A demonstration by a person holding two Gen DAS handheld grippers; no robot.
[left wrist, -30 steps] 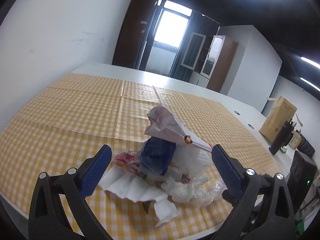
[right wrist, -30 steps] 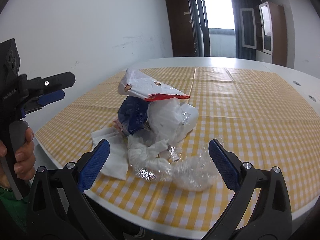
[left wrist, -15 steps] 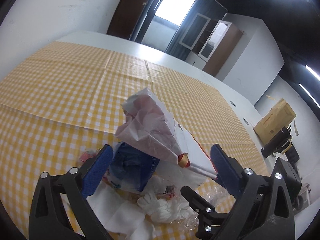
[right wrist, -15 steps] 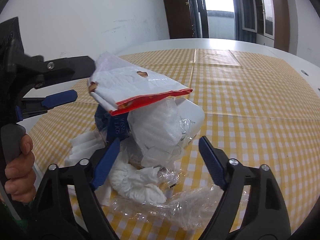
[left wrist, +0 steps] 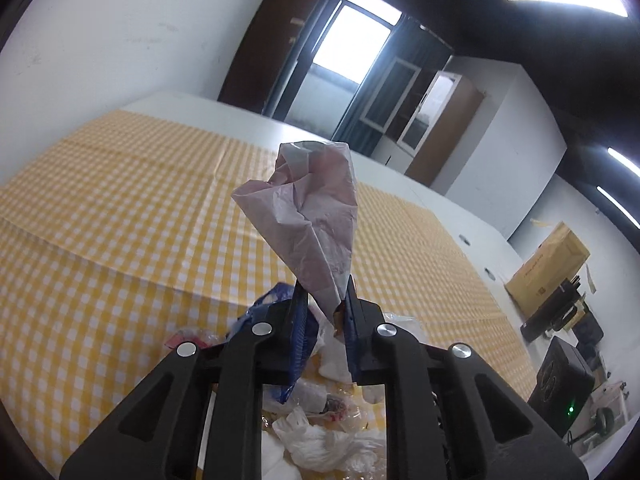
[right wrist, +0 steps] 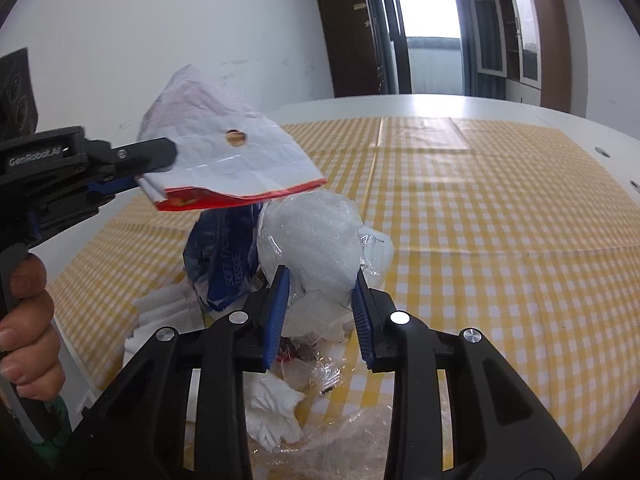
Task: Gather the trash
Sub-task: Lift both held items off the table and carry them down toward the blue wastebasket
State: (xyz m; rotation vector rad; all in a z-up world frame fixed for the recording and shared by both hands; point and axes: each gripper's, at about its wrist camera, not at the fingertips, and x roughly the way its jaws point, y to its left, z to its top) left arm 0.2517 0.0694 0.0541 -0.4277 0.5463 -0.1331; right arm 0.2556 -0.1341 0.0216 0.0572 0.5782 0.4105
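A trash pile lies on the yellow checked tablecloth (right wrist: 500, 208) near the front edge. My left gripper (left wrist: 324, 304) is shut on a white wrapper with a red edge (left wrist: 308, 220) and holds it above the pile; the wrapper also shows in the right wrist view (right wrist: 224, 160), with the left gripper (right wrist: 148, 172) at its left end. My right gripper (right wrist: 320, 296) is shut on a white foam-wrap bundle (right wrist: 316, 236) in the pile. A blue tissue pack (right wrist: 224, 264) stands beside the bundle. Crumpled white tissues (right wrist: 272, 408) and clear plastic film (right wrist: 340, 448) lie below.
The white table (left wrist: 400, 180) runs far beyond the cloth. A cardboard box (left wrist: 548, 264) and dark devices (left wrist: 560, 376) stand off the right end. A white wall is on the left, a window and cabinets at the back.
Both grippers moved in and closed. The left one took hold of the red-edged wrapper and raised it. The right one closed on the foam-wrap bundle.
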